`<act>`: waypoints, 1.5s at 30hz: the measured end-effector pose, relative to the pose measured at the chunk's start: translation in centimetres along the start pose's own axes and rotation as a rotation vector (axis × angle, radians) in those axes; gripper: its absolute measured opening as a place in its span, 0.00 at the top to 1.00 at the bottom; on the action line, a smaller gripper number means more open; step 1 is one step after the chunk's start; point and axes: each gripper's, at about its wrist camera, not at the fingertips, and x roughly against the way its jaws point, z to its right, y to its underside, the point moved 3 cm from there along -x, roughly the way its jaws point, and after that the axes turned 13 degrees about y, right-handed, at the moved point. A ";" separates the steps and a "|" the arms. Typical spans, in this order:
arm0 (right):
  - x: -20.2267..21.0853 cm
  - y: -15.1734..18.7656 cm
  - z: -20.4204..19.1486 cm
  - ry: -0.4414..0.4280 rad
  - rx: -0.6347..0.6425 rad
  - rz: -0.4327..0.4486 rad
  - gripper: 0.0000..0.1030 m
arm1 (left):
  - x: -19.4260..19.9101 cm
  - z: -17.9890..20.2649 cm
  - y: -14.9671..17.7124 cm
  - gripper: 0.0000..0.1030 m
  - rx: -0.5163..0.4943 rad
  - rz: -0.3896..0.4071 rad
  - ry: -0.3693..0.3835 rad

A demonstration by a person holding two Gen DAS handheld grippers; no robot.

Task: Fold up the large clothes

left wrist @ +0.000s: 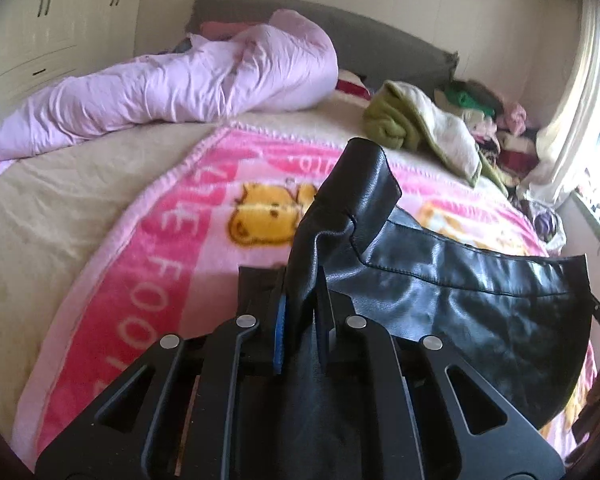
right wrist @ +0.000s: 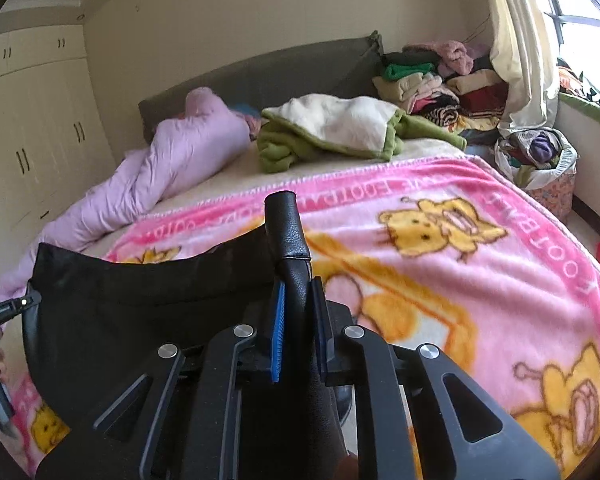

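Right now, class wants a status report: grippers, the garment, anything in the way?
Left gripper and right gripper both shut on the black leather garment. Garment held above the pink blanket. Green blanket further back, not in the way.

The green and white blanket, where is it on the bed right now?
The green and white blanket lies bunched at the far end of the bed, beyond the pink cartoon blanket, between the lilac duvet on its left and the clothes pile on its right.

You have a black leather garment (left wrist: pixel 440 280) stretched between both your hands above the bed, its stitched top edge sagging in a shallow curve (the surface shines where light hits), each end bunched into an upright fold.
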 end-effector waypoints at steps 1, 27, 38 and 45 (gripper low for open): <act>-0.5 -0.3 0.0 0.006 -0.002 -0.002 0.89 | -0.3 -0.1 -0.1 0.95 0.009 0.000 -0.005; -6.9 3.2 0.5 0.103 -0.020 -0.123 0.90 | -5.0 -0.9 1.2 0.94 -0.045 -0.050 -0.073; -8.1 4.2 0.5 0.140 -0.008 -0.180 0.85 | -6.0 -1.4 2.0 0.86 -0.053 -0.078 -0.104; -7.0 4.4 0.6 0.187 0.034 -0.178 0.67 | -5.3 -1.9 2.2 0.68 -0.036 -0.069 -0.116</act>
